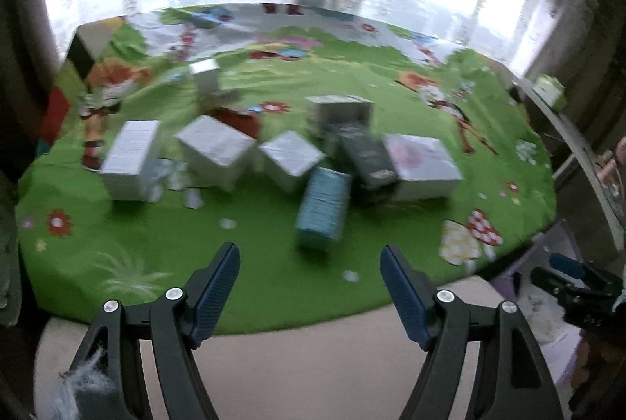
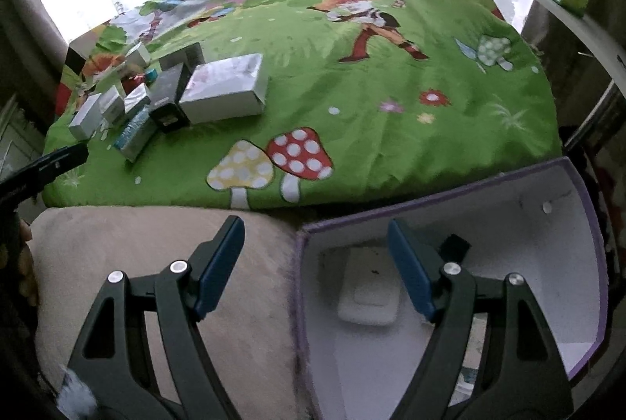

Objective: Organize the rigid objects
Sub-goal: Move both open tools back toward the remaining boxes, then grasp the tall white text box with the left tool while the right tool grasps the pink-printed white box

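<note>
1. The left gripper [image 1: 309, 263] is spread wide with nothing between its blue pads [image 1: 217, 296]. It hangs over the near edge of the green cloth [image 1: 176, 244].
2. The right gripper [image 2: 316, 238] is spread wide too and holds nothing. It is above the near corner of the purple box [image 2: 587, 224].
3. Inside the purple box lies a flat white thing [image 2: 369, 296] and a small black thing [image 2: 454, 247].
4. The purple box sits just beside the green cloth, at its near edge.
5. On the green cloth lies a heap of small boxes [image 1: 274, 154], well apart from the purple box.
6. In the heap, a teal box [image 1: 324, 208] is nearest the left gripper. A black box [image 1: 369, 161] touches it, and a big silver box [image 1: 420, 161] lies beside the black box.
</note>
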